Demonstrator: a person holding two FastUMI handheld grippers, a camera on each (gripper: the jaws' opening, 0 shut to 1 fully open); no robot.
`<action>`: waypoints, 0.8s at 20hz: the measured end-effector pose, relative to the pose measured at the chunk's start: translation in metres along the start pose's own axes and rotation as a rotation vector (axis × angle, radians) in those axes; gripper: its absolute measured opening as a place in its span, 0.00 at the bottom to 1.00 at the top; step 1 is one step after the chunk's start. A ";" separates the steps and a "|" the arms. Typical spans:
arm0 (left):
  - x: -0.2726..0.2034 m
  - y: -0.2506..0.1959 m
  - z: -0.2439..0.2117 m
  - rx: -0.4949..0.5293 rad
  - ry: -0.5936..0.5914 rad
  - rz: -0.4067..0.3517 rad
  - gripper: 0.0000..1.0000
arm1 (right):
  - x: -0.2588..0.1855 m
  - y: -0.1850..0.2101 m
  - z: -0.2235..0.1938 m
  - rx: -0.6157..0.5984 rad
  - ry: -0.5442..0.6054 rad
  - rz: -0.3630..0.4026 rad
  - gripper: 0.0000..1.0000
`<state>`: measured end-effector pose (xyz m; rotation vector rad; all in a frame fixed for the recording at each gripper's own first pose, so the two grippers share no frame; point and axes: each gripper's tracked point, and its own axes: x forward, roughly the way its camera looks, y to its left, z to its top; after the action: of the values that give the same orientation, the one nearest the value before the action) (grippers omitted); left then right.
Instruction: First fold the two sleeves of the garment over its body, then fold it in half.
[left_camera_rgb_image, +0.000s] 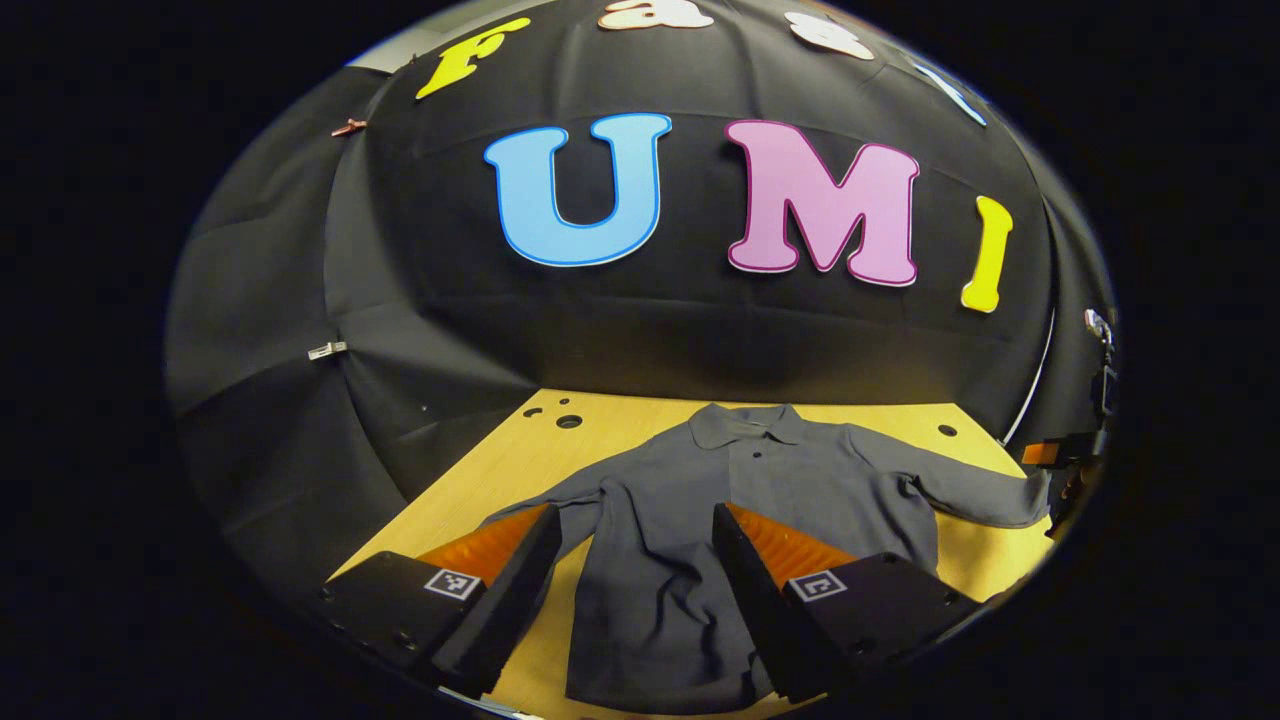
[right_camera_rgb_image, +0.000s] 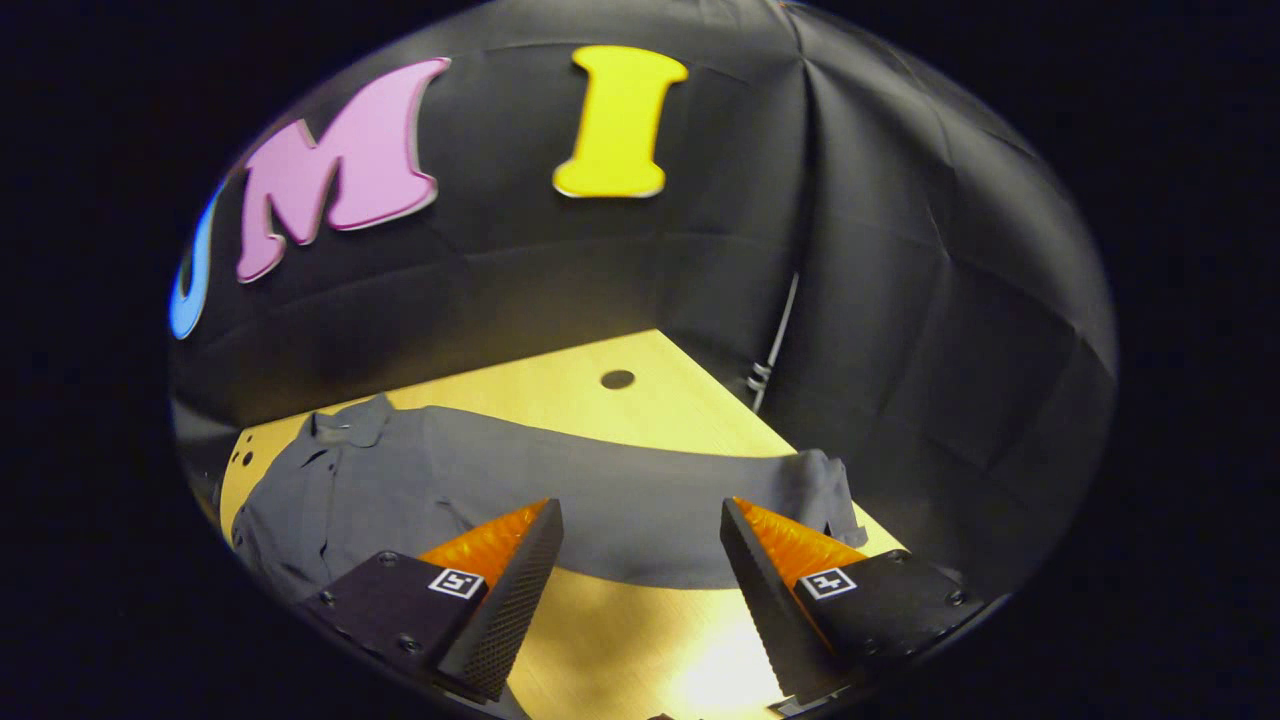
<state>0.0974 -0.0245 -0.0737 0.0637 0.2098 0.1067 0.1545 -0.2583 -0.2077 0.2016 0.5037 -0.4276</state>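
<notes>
A grey long-sleeved shirt lies flat on the wooden table, collar toward the back wall. Its right sleeve stretches out to the table's right edge; the other sleeve runs out behind one finger. My left gripper hovers open above the shirt's body, its fingers wide apart with nothing between them. In the right gripper view the outstretched sleeve crosses the table, its cuff near the right edge. My right gripper stands open just above and in front of that sleeve, holding nothing.
The table has round holes near its back left corner and one hole at the back right. Black cloth walls close in behind and on both sides. The other gripper's orange part shows at the right table edge.
</notes>
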 end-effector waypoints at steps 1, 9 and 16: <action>0.003 0.001 -0.002 0.008 0.005 0.003 0.96 | 0.009 -0.012 -0.003 0.022 0.016 -0.028 0.98; 0.015 0.003 -0.017 0.007 0.073 0.036 0.95 | 0.059 -0.096 -0.026 0.066 0.118 -0.217 0.98; 0.020 0.002 -0.023 0.009 0.100 0.038 0.95 | 0.099 -0.150 -0.042 0.108 0.187 -0.316 0.98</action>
<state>0.1119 -0.0190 -0.1000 0.0712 0.3086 0.1466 0.1484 -0.4145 -0.3064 0.2686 0.7011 -0.7500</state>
